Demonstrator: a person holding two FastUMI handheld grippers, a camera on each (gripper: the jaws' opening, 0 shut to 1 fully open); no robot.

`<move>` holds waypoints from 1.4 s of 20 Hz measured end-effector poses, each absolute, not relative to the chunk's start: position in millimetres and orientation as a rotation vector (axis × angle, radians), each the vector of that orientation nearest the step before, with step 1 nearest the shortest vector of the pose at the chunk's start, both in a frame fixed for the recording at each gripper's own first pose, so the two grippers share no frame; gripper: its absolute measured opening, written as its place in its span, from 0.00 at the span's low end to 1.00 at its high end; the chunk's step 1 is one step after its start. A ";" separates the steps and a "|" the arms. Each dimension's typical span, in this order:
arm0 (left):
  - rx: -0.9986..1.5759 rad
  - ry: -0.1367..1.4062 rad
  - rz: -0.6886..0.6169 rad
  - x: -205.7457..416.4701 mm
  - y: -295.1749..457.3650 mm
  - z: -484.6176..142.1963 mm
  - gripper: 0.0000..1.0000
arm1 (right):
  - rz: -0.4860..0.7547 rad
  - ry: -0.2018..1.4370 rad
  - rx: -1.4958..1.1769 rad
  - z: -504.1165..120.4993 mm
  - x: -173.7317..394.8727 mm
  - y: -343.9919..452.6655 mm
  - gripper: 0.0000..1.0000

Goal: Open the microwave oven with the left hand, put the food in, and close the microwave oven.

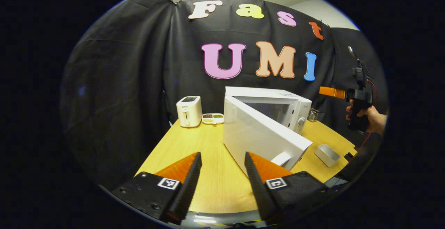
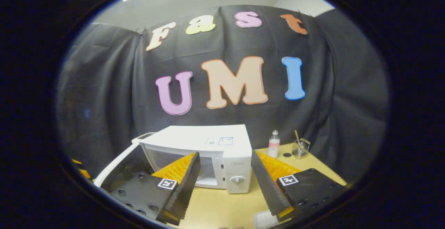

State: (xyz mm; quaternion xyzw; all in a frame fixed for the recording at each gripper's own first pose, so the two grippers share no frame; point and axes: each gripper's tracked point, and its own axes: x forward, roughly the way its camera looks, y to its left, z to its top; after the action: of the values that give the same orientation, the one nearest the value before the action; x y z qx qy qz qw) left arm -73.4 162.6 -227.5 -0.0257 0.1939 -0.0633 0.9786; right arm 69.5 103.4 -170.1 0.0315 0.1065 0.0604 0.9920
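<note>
half the microwave [image 2: 222, 152] cavity behind right claw [image 2: 225, 176]

**Even overhead light, strong fisheye bending**

Both views are lit softly from above, and no hard shadows are cast. A pale sheen is seen on the tabletop [image 1: 212, 173] toward 6 o'clock in the left gripper view. The white microwave oven [image 1: 267, 124] is rendered bright but not blown out, while the black cloth is left dim, with detail lost toward 9 o'clock. Straight lines are bowed strongly near the rims. Slight softness is noticed at the edges; the centre is kept sharp.
</note>
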 end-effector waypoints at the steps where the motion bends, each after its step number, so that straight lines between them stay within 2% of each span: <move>1: -0.044 0.396 -0.121 -71.1 164.0 -230.0 0.63 | 0.119 0.203 0.028 -166.5 66.6 100.7 0.80; 4: -0.026 0.423 -0.143 -70.4 152.8 -244.4 0.01 | 0.124 0.152 -0.023 -151.6 59.4 97.1 0.80; 6: -0.039 0.439 -0.145 -66.7 144.7 -249.3 0.01 | 0.153 0.153 -0.075 -152.2 58.6 96.0 0.85; 8: -0.043 0.502 -0.120 -69.1 141.3 -264.1 0.01 | 0.171 0.153 -0.092 -151.0 61.8 94.7 0.97; 10: -0.041 0.505 -0.099 -64.5 134.0 -264.0 0.03 | 0.180 0.129 -0.074 -142.3 65.3 90.9 0.97; 11: -0.046 0.505 -0.096 -63.7 129.1 -260.9 0.01 | 0.179 0.126 -0.063 -138.5 65.6 86.6 0.97; 22: -0.024 0.558 -0.015 -50.5 97.0 -271.4 0.01 | 0.206 0.122 0.004 -130.6 81.8 45.2 0.98; 28: -0.019 0.543 -0.013 -39.7 63.0 -270.2 0.01 | 0.233 0.122 0.017 -125.6 80.7 30.9 0.97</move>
State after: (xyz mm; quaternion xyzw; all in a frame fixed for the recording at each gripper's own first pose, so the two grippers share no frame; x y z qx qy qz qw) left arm -39.7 63.0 -270.2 -0.0093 0.2680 -0.0063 0.9634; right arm 80.7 30.9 -125.6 0.0087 0.0608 0.1162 0.9913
